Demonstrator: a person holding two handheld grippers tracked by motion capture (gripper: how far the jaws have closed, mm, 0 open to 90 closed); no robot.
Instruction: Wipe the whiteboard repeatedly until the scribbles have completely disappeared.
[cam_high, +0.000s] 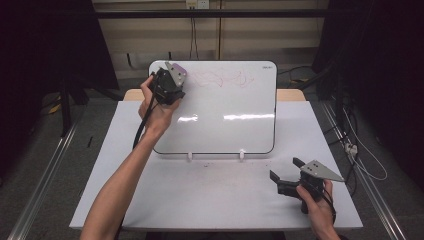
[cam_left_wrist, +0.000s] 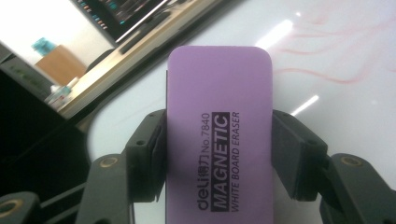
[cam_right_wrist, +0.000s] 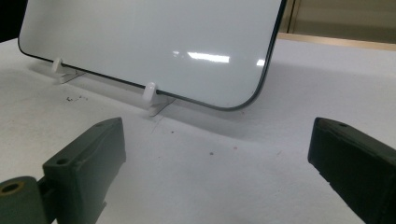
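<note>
the left gripper (cam_high: 167, 86), clamped on the purple magnetic eraser (cam_left_wrist: 219, 135), sits at the whiteboard (cam_high: 225, 125) corner, so wiping looks underway; next, sweep across the red scribbles (cam_high: 222, 78).

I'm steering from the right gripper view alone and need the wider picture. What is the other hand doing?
Observer: The left gripper is up at the whiteboard's top left corner, shut on a purple eraser.
Operator: Is there anything on the board to wipe?
Observer: Yes, faint red scribbles run along the upper part, just to the side of the eraser.
Operator: And where does my gripper sit on the table?
Observer: The right gripper is open, low over the white table near its front right, short of the board's bottom right corner.
</note>
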